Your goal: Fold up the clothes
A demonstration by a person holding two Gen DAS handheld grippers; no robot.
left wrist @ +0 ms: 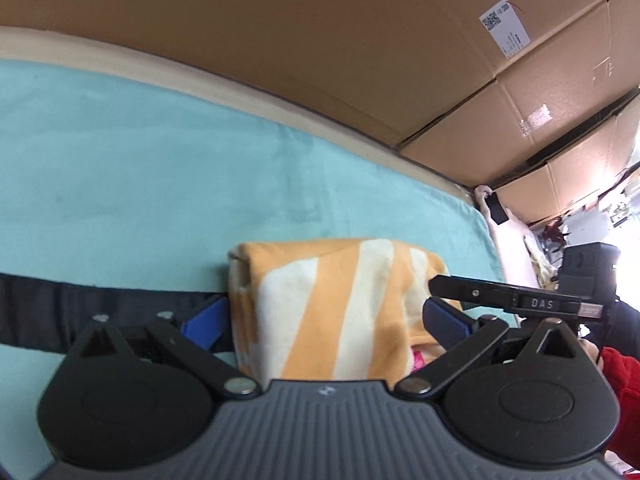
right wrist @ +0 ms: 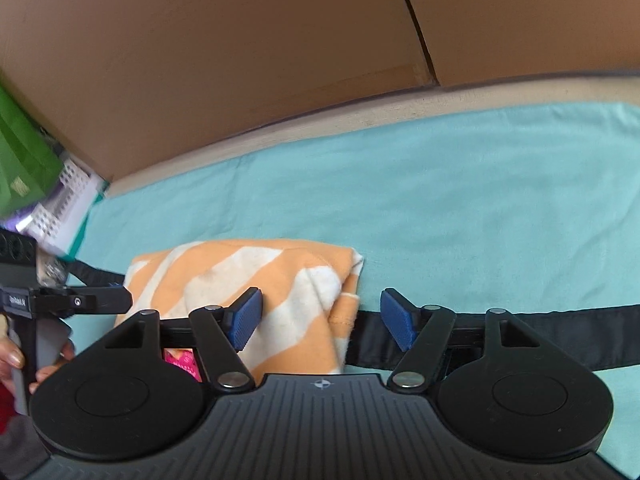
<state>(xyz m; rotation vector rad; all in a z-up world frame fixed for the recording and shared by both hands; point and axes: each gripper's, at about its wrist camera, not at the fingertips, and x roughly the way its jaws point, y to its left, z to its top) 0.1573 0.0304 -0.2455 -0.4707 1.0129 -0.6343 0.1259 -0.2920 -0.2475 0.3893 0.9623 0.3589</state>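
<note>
A folded orange and white striped garment lies on the teal sheet. My left gripper is open, its blue pads on either side of the garment's near edge. My right gripper is open too, its left pad over the garment and its right pad past the garment's right edge. Each gripper shows in the other's view: the right one at the garment's right, the left one at its left. A bit of pink fabric peeks out below.
A black strap runs across the sheet under the garment; it also shows in the left wrist view. Cardboard boxes wall off the far side. A white basket and a green bag stand at the left end.
</note>
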